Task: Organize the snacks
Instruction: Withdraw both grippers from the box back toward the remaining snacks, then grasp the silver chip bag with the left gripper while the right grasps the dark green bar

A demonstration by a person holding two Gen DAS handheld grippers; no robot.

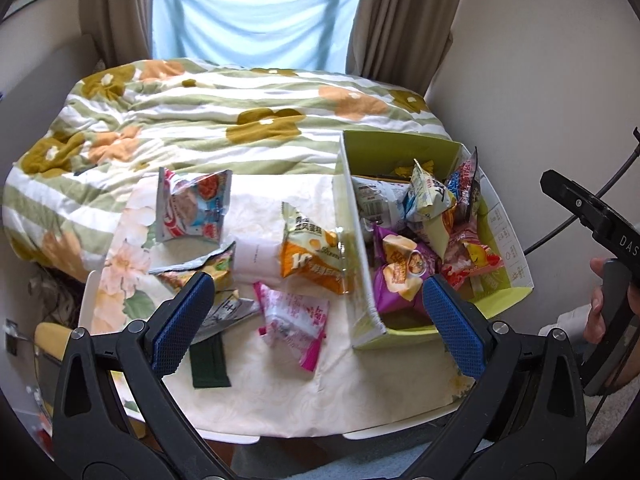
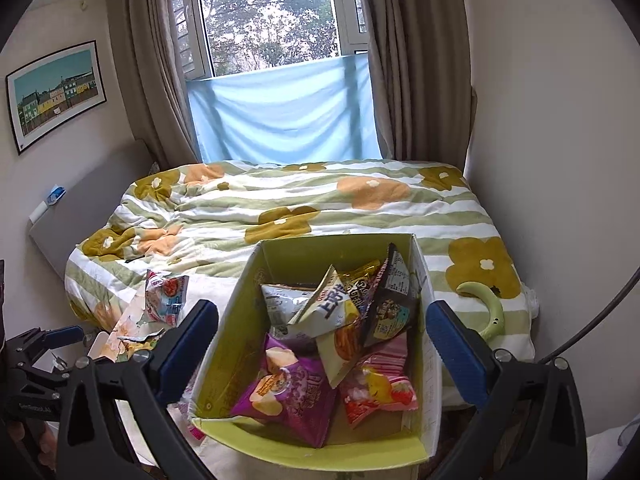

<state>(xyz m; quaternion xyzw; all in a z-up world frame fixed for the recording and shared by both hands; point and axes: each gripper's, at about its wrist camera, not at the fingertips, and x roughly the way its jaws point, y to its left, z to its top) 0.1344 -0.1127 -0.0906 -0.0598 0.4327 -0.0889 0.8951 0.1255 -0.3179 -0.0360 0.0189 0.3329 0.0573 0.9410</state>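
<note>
In the left wrist view the left gripper (image 1: 318,316) fills the bottom of the frame, its blue fingers (image 1: 182,320) spread wide with nothing between them. Above them, in the middle of the frame, loose snack packets lie on a pale tablecloth (image 1: 360,392): a pink packet (image 1: 294,322) lowest, an orange packet (image 1: 312,256) above it touching the box wall, a red and blue packet (image 1: 194,210) at upper left, and a crumpled packet (image 1: 200,272) just behind the left finger. A dark green flat thing (image 1: 210,364) lies at lower left. The green box (image 1: 400,152) sits at centre right, piled with packets, a purple packet (image 1: 402,272) nearest. The other gripper, held in a hand (image 1: 600,304), shows at the right edge.

The right wrist view looks straight down into the same box (image 2: 240,340), showing its contents more clearly: the purple packet (image 2: 288,392) at lower centre, a red and pink packet (image 2: 378,388) to its right, a white packet (image 2: 332,312) and a black packet (image 2: 390,304) above. The right gripper (image 2: 322,354) is wide open and empty, its fingers (image 2: 460,352) framing the box. Only this view shows a curved green thing (image 2: 490,312) on the flowered quilt (image 2: 360,216) at right.
</note>
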